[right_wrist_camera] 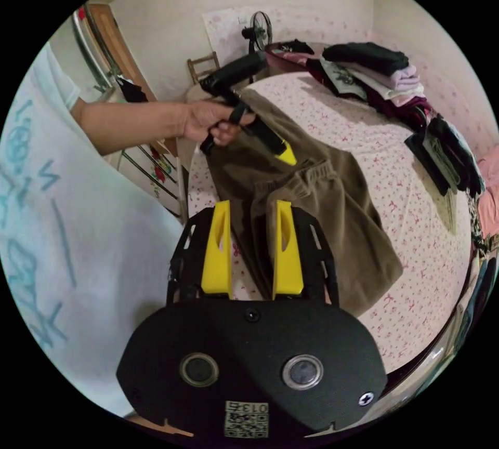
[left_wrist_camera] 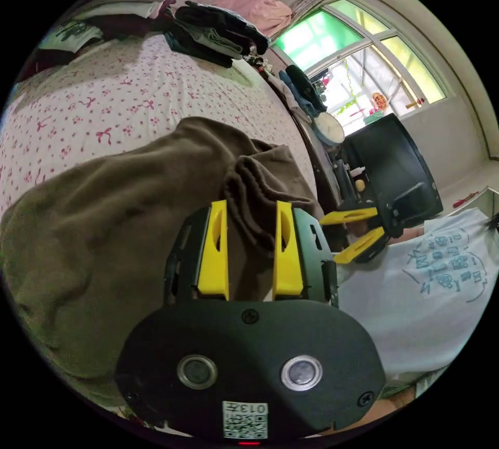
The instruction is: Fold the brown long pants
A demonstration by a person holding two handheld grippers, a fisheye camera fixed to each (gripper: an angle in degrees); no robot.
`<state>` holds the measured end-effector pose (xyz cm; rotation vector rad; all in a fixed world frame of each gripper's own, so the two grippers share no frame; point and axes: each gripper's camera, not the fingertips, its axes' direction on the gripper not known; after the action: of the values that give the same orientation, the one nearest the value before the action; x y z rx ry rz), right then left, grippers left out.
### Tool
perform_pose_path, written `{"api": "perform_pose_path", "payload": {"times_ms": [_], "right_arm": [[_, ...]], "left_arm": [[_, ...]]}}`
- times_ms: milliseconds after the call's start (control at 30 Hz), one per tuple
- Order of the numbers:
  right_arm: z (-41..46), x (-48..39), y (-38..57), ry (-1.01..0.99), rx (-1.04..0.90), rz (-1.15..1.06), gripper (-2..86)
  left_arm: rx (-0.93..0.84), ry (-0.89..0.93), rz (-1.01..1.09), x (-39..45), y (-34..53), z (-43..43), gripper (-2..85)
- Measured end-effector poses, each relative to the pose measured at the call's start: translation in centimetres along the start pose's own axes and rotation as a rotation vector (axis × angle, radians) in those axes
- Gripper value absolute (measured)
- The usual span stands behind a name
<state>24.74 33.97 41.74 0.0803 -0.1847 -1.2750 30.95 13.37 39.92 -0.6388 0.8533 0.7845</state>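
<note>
The brown long pants [left_wrist_camera: 119, 220] lie spread on a pink-flowered bed sheet [left_wrist_camera: 130, 90]. Their bunched elastic waistband [left_wrist_camera: 249, 194] rises between the yellow jaws of my left gripper [left_wrist_camera: 251, 206], which stand apart. My right gripper [left_wrist_camera: 328, 240] shows off the bed's edge in that view, jaws parted. In the right gripper view, the pants [right_wrist_camera: 332, 220] stretch across the bed. My right gripper [right_wrist_camera: 251, 206] is open over their near edge. A hand holds my left gripper [right_wrist_camera: 285, 155] with its tip down on the cloth by the waistband [right_wrist_camera: 306, 173].
Stacks of folded clothes [right_wrist_camera: 384, 75] and dark garments [right_wrist_camera: 447, 158] line the bed's far side. A dark screen [left_wrist_camera: 395, 168] stands beside the bed under a window [left_wrist_camera: 358, 64]. A fan [right_wrist_camera: 260, 28] and chair [right_wrist_camera: 202, 67] stand past the bed's end. The person's white shirt [right_wrist_camera: 62, 220] is close.
</note>
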Motion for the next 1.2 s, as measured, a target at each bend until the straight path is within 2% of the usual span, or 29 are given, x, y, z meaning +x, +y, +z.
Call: {"api": "perform_pose_path", "payload": {"times_ms": [133,200,300,400,533,767,867,1000,1100,1200], "right_arm": [[-3.4,0.5,-2.4,-0.058,0.075,-0.132,8.4],[-3.1,0.6,-3.3,-0.024,0.014,-0.167,6.7],[-3.6,3.7,-4.4,0.141,0.077,-0.036,4.3],[-2.8,8.8,-6.0,0.277,0.002,0.030,6.4],[-1.2,15.5,-9.4,0.134,-0.093,0.016,7.0],[1.5,21.7,-13.0,-0.049,-0.286,-0.120,6.4],[0.4,22.8,-14.1,-0.064,-0.272,-0.113,3.8],[-2.5,23.7,-15.3,-0.029,-0.092,-0.084,3.3],[-1.1,25.6,-15.8,-0.040,-0.166,-0.016,3.9],[-4.2,28.7,-14.8,-0.063,-0.080,0.123,4.2]], "left_arm": [[0.086,0.033,-0.086,0.5,2.5,-0.9,15.5],[0.072,0.012,-0.123,0.5,3.1,-0.9,17.1],[0.005,-0.006,-0.169,0.9,3.3,0.5,18.9],[-0.041,-0.043,-0.207,1.6,3.4,2.3,18.9],[-0.119,-0.239,-0.238,2.1,3.3,3.6,12.2],[-0.110,-0.162,-0.271,1.4,4.9,2.7,8.0],[-0.076,-0.177,-0.233,2.3,5.4,2.2,7.7],[0.015,-0.282,-0.218,2.9,7.1,0.0,7.7],[-0.018,-0.190,-0.278,0.7,8.5,1.1,8.3],[0.021,-0.202,-0.298,1.0,9.6,0.4,9.8]]}}
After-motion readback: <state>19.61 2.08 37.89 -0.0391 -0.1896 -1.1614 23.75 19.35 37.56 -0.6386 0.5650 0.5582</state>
